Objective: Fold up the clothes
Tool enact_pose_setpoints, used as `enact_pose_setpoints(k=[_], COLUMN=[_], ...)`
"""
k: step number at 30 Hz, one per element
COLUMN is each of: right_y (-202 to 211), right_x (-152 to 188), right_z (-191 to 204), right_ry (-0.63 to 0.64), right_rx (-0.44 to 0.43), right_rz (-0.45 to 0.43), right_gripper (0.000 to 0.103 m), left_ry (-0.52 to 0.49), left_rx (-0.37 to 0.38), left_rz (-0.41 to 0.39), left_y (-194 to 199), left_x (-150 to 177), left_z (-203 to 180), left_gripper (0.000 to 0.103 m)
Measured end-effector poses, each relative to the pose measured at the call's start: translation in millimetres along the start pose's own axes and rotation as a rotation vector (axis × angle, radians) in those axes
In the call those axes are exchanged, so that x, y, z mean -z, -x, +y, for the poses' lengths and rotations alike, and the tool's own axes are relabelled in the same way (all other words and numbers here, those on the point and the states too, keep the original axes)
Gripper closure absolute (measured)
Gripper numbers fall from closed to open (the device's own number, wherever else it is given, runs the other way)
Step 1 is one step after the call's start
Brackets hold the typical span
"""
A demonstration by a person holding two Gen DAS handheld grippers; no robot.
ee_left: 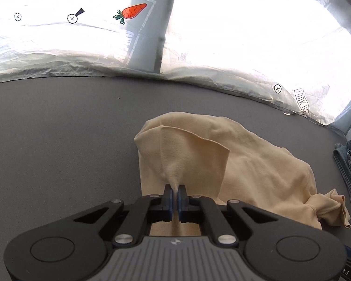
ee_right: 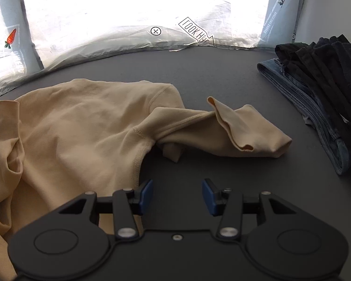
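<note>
The left hand-held gripper [ee_left: 175, 190] is clamped on a pinch of a beige shirt [ee_left: 245, 164], lifting a fold above the rest of it, which lies crumpled on the grey worktop [ee_left: 58, 140]. The right hand-held gripper [ee_right: 177, 194] hovers with its jaws apart just beside the shirt's [ee_right: 82, 121] side seam, below its outstretched sleeve [ee_right: 222, 128]. Right of the shirt sits a pile of jeans [ee_right: 304, 107] and dark clothes [ee_right: 327, 65].
</note>
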State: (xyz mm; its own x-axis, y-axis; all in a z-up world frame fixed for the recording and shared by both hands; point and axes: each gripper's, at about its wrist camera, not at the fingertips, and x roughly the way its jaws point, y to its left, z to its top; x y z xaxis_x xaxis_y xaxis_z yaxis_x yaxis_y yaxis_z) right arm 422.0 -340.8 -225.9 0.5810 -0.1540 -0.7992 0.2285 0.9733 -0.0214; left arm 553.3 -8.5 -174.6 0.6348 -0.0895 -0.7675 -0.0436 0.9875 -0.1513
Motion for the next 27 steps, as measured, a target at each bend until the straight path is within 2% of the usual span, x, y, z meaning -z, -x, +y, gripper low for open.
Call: enact_pose_setpoints(k=[4,6,8,9,10,11,12,13,14,19,21,24,27], right_y=[1,3,5,7,9,11,13,16,18,29,33,40,43], right_x=[-2,-4,-5,-6,-7,-7,-6,-5,-5,4,8,16,23], right_z=[3,6,11,14,18,21,25,29,33,54,61,71,76], right_ry=[0.011,0.023,0.035,0.043,0.051,0.059,0.067,0.073,0.078,0.106,0.117,0.127,0.128], right_rx=[0.005,0.001,-0.009,-0.015,-0.021,-0.026,-0.035,-0.047,-0.058,-0.157,-0.193,-0.248,-0.251], right_rz=[0.000,-0.005,-0.011,-0.015,-0.019,-0.023,-0.027,-0.029,-0.031,-0.015,-0.009,0.010,0.041], right_gripper=[0.056,0.056,0.056,0.056,0.056,0.055,0.055,0.054,0.054,0.053,0.053,0.053,0.053], left_ry=[0.124,0.175,0.233,0.247,0.258,0.268,0.272,0.268,0.259,0.181,0.141,0.070,0.027], left_rx=[-0.193,-0.300,-0.414,-0.436,-0.446,-0.451,-0.445,-0.431,-0.405,-0.144,-0.071,-0.017,-0.013], left_rz=[-0.182,-0.226,-0.223,-0.210,-0.192,-0.174,-0.154,-0.129,-0.100,0.067,0.118,0.167,0.195], left_y=[35,43,46,47,48,50,51,51,52,40,33,24,16], left_x=[-40,-51,-54,-51,-46,-40,-31,-20,-7,57,72,86,94], left_z=[72,107,141,151,157,161,161,158,153,92,67,37,23], left_gripper=[0.098,0.098,0.097,0.093,0.084,0.070,0.060,0.044,0.038,0.032,0.031,0.031,0.030])
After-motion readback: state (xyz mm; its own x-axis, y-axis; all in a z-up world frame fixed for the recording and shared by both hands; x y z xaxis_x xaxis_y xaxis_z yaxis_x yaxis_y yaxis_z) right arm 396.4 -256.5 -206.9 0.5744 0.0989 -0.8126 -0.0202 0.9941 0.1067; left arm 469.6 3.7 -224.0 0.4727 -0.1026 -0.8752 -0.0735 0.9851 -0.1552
